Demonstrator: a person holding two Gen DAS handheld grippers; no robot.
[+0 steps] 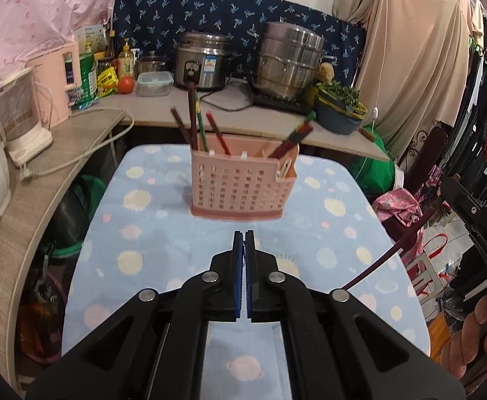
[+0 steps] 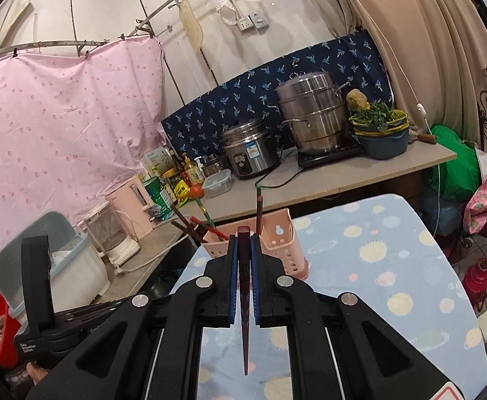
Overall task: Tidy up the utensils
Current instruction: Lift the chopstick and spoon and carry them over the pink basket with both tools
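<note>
Item one: my left gripper (image 1: 244, 238) is sitting fully closed and empty at lower centre of its view. Item two: my right gripper (image 2: 244, 243) is clamping a dark red lacquered chopstick (image 2: 244, 300) between its blue pads. Item three: a pink perforated plastic utensil basket (image 1: 240, 183) is standing mid-frame on the blue spotted tablecloth (image 1: 136, 233), holding several upright chopsticks (image 1: 193, 116).

Right gripper (image 2: 244, 238), its black fingers (image 2: 231, 266) with blue pads closed on a dark red tapered chopstick (image 2: 244, 300). Beyond, a pink perforated plastic utensil holder (image 2: 282, 246) containing several chopsticks stands on the tabletop (image 2: 393, 266) with its pale blue, planet-patterned cloth.
</note>
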